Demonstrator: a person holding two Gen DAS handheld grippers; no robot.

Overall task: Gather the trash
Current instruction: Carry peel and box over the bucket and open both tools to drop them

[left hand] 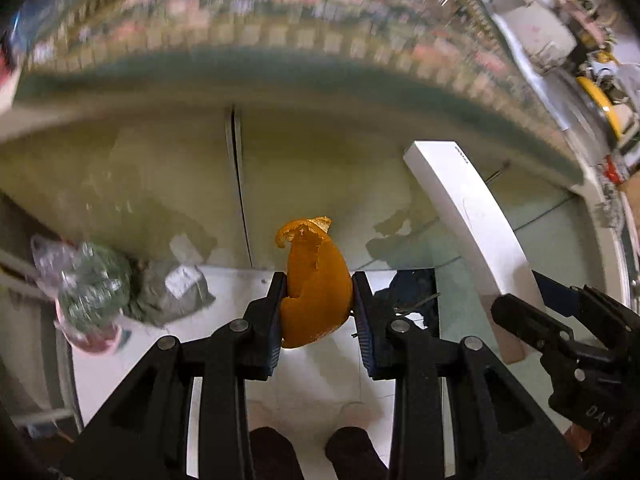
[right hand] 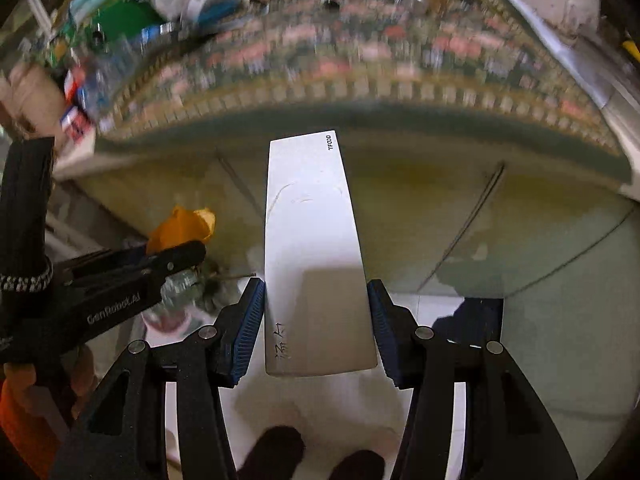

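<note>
My left gripper [left hand: 319,308] is shut on a piece of orange peel [left hand: 314,280], held above the white floor in front of a table with a patterned cloth [left hand: 280,40]. The peel also shows in the right wrist view [right hand: 180,228], at the left. My right gripper [right hand: 316,312] is shut on a long white box [right hand: 312,248] marked TFOOD. The box shows in the left wrist view [left hand: 468,216] at the right, with the right gripper [left hand: 560,320] below it.
A heap of crumpled plastic and grey wrappers [left hand: 120,288] sits low at the left over a pink-rimmed container [left hand: 96,340]. The table front panel [left hand: 320,168] is yellowish. Clutter [right hand: 132,12] lies on the table's far left. My feet [left hand: 308,452] show below.
</note>
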